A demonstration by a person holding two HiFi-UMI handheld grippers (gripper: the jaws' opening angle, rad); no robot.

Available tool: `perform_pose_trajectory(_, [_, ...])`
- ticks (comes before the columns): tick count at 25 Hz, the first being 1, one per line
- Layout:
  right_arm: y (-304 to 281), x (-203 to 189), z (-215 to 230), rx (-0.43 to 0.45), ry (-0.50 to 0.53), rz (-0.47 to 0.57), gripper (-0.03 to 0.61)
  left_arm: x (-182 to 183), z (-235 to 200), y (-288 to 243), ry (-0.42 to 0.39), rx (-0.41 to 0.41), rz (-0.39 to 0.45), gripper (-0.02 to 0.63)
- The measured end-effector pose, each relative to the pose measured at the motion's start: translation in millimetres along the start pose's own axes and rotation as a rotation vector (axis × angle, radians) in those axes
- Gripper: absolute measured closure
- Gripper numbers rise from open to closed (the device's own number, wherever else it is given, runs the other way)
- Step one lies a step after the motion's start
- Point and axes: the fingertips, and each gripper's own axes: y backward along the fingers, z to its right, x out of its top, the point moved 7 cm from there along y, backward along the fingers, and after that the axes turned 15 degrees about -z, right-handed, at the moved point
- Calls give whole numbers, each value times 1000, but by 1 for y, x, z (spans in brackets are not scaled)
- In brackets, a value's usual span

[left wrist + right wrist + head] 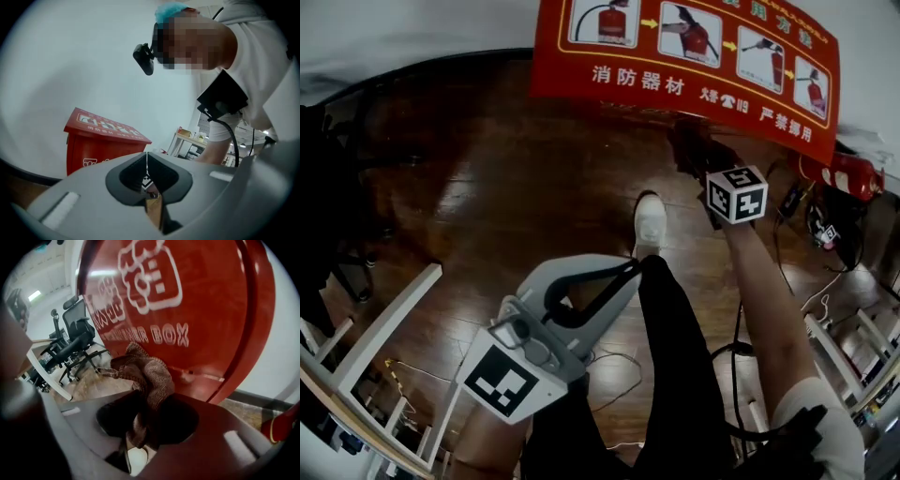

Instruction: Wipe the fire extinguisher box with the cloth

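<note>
Wooden floor (487,178) holds fire extinguisher box (694,56), apparently cables (615,367)

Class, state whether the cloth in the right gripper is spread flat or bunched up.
Bunched up: the cloth is crumpled in folds, pinched in the shut jaws of the right gripper.

Open wooden floor (487,187) left of the fire extinguisher box (684,56); at its right, a red extinguisher (853,175) and cables (811,220)

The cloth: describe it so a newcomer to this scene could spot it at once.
Find the big red fire extinguisher box with white lettering. In front of its lower part, the right hand-held gripper clamps the cloth. It is the only soft thing there: crumpled, brown and coarsely woven.
</note>
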Motion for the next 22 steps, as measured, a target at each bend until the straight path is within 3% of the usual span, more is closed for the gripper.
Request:
perform_pose_trajectory(6, [-88, -28, 21, -11, 0, -168, 460, -43, -23, 1, 34, 39, 17, 607])
perform_pose_trajectory(11, [-86, -31, 9, -12, 11, -203, 459, -54, -26, 12, 66, 57, 45, 609])
perform_pose_trajectory(16, [-4, 0, -54, 40, 77, -101, 459, -36, -12, 43, 49, 51, 71, 607])
perform_pose_trajectory(22, [118, 73, -139, 97, 133, 129, 460, -10, 9, 91, 12, 43, 103, 608])
